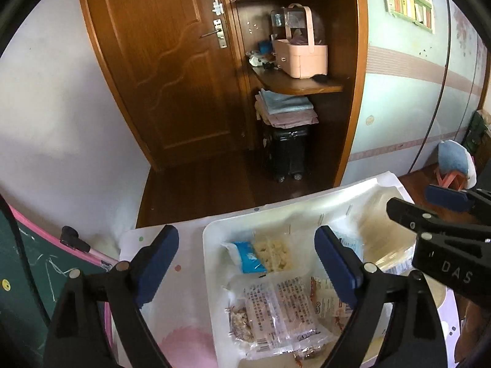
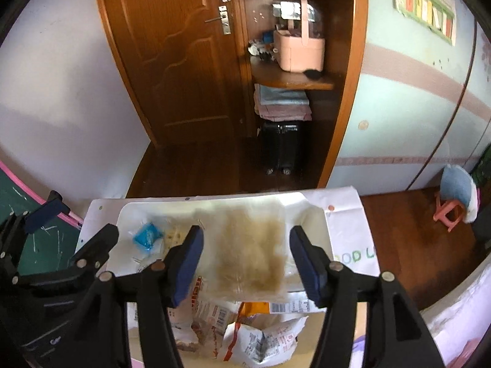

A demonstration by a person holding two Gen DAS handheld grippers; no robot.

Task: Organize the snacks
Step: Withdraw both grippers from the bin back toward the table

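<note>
Over the white tray (image 1: 211,245) on the surface, the left gripper (image 1: 245,263) hangs released, nothing between its pads, with clear-wrapped snack bars (image 1: 276,312) and a blue packet (image 1: 248,256) lying below. From the right wrist, the right gripper (image 2: 245,263) stands released above a brownish clear bag (image 2: 248,245) in the tray's right part, with torn wrappers (image 2: 260,340) nearer.

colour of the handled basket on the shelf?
Pale pink basket, handle included; clearest in the left wrist view.
</note>
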